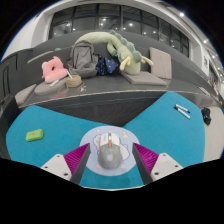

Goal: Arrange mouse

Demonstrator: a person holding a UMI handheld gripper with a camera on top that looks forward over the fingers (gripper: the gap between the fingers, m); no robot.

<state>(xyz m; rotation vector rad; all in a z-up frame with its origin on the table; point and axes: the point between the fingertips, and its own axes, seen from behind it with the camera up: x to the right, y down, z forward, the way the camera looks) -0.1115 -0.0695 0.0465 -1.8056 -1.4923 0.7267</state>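
A grey mouse [108, 155] with a white front part lies on a pale round patch [92, 141] of a teal mat [150, 120]. It stands between my fingers, with a gap at either side. My gripper [110, 152] is open, its magenta pads [76, 158] left and right of the mouse and not touching it. The mouse rests on the mat on its own.
The teal mat lies on a black table [120, 85]. A small teal block [35, 133] lies on the mat to the left and a pen [182, 110] to the right. Beyond are a cup [73, 82], a pink thing [52, 68], a backpack [85, 62] and a green plush toy [120, 45] on a grey sofa.
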